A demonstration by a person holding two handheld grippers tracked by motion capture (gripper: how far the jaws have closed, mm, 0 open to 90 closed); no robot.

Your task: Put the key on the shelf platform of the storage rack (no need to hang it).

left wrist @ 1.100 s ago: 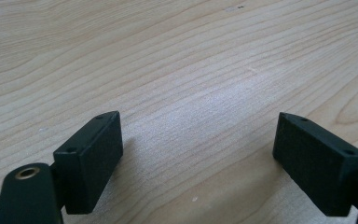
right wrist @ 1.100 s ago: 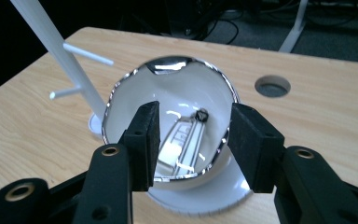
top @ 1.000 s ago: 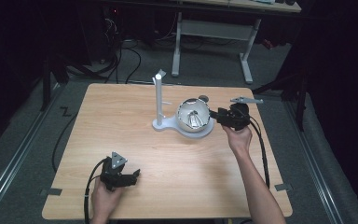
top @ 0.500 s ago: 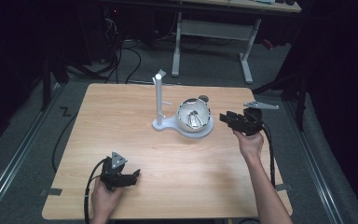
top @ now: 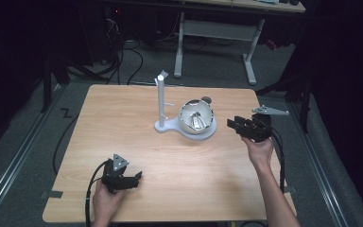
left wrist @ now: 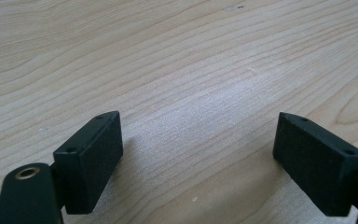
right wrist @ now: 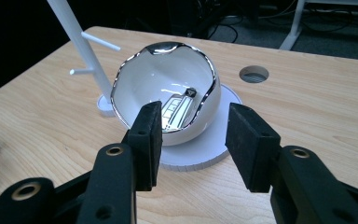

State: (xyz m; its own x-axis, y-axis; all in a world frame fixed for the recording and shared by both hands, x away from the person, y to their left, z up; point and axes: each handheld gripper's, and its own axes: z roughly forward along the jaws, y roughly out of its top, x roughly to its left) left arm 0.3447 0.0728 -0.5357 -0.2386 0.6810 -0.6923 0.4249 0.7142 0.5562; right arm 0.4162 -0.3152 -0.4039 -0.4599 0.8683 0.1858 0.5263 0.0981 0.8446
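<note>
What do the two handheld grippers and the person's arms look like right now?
Both are black. The left gripper has blocky rectangular jaws with small screw holes, a brass-ringed pivot hole, a grey three-cornered plate on top and a black cable looping off its back. The right gripper has the same jaws and rings, a grey plate and a black cable trailing along the forearm. Both forearms are bare, no sleeves visible.

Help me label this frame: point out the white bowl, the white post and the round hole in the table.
white bowl (right wrist: pixel 168 84), right gripper view, on its inner wall.
white post (top: pixel 161 101), high view, on the middle of its upright shaft.
round hole (right wrist: pixel 254 73), right gripper view, on the grille inside it.
</note>
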